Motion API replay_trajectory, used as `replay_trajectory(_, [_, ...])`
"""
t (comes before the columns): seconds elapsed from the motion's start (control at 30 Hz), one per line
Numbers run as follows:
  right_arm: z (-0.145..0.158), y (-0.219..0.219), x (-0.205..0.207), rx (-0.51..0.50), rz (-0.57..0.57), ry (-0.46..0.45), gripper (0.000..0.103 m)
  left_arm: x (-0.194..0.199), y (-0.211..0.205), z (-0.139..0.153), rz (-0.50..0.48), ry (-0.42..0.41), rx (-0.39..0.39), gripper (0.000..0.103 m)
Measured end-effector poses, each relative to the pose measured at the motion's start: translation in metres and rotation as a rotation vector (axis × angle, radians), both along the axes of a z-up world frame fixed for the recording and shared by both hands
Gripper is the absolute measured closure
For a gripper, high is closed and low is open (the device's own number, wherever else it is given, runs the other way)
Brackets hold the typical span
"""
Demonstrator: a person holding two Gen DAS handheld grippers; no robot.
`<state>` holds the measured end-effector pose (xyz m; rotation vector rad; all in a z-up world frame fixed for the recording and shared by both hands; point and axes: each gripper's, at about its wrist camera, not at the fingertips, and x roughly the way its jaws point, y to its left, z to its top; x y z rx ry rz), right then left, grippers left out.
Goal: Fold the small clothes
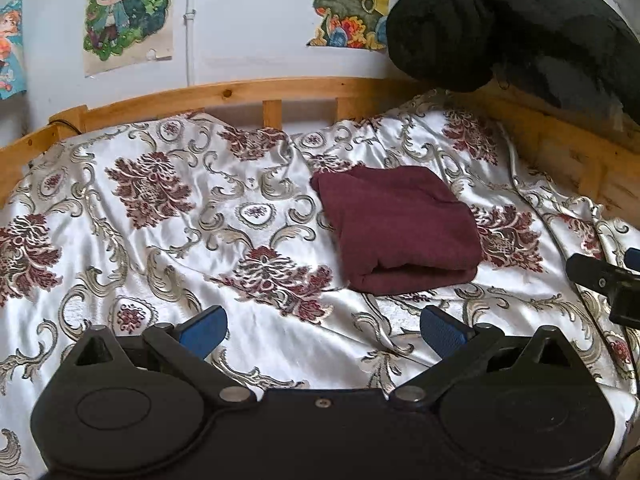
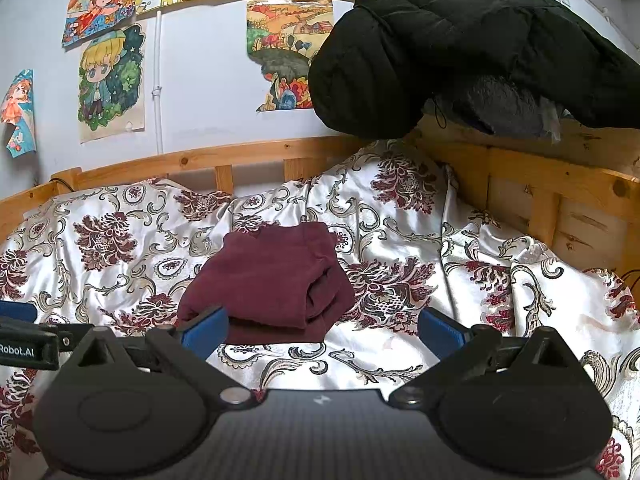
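A dark maroon garment lies folded into a compact bundle on the patterned bedspread. It also shows in the right wrist view. My left gripper is open and empty, held just in front of the bundle and a little to its left. My right gripper is open and empty, just in front of the bundle; its left blue fingertip overlaps the bundle's near edge in the image. The right gripper also shows at the right edge of the left wrist view.
A wooden bed rail runs along the back and right side. A black padded jacket hangs over the right corner. Drawings hang on the white wall. The bedspread is wrinkled.
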<state>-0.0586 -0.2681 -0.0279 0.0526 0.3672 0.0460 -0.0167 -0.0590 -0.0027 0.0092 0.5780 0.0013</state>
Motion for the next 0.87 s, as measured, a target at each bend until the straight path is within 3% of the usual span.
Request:
replay_trajectory(0.63, [0.0003,0.0013,0.0004,-0.002,0.000,0.004,0.000,-0.0010,-0.0004,0.0029,0.007,-0.023,0.028,0.001])
replay_trajectory(0.87, [0.0004,0.0010,0.0003,-0.003,0.000,0.005,0.000,0.0013,0.0008,0.0005,0.017,0.006,0.021,0.001])
